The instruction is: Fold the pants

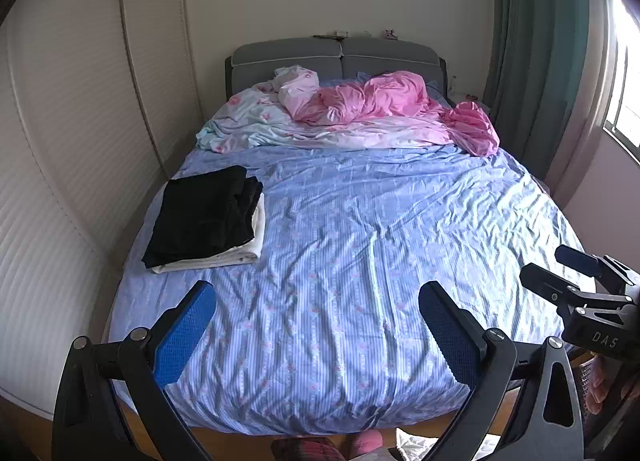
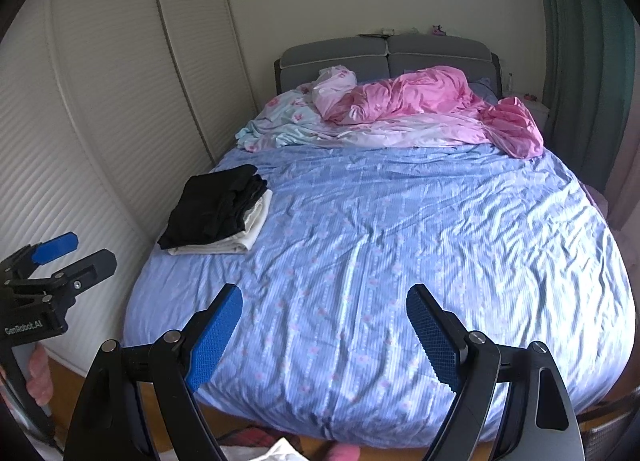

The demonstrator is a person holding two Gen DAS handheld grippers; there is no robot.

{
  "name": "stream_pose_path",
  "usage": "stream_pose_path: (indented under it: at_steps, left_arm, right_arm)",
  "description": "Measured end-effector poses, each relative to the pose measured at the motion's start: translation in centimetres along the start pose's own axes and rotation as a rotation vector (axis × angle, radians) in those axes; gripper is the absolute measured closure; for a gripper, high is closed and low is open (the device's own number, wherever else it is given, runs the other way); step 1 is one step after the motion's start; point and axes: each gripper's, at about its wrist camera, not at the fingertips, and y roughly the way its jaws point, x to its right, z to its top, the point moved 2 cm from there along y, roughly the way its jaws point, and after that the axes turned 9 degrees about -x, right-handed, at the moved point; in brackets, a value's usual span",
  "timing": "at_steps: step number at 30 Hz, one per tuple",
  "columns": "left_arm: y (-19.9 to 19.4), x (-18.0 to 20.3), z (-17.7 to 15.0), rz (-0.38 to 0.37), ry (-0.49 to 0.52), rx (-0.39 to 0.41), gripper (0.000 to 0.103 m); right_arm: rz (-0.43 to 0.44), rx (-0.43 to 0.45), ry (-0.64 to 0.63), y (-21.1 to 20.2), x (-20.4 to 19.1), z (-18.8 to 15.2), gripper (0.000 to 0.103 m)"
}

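Two hand-held grippers hang above the foot end of the bed, both with blue pads spread wide and nothing between them. The left hand-held gripper looks straight up the bed toward the grey headboard; the right hand-held gripper sits just to its right and shows at the right edge of the left wrist view.

Ahead and to the left of both hand-held grippers, near the bed's left edge, lies a folded stack: black pants on top of a folded white garment whose edges stick out on the near and right sides. The stack is well apart from either hand-held gripper.

Straight ahead of the pads, only wrinkled blue striped bedding with small pink flowers is seen. Farther ahead, against the headboard, a pink quilt is bunched up beside a pale blue floral sheet. White slatted wardrobe doors run along the left, and a teal curtain hangs at far right.
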Motion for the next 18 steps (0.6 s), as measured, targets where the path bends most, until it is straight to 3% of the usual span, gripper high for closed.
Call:
stream_pose_path:
  at_steps: [18]
  left_arm:
    - [0.4,0.1,0.3,-0.011,0.0,-0.003,0.0]
  right_arm:
    - [-0.006,-0.013,0.006,0.0,1.1,-0.1,0.018]
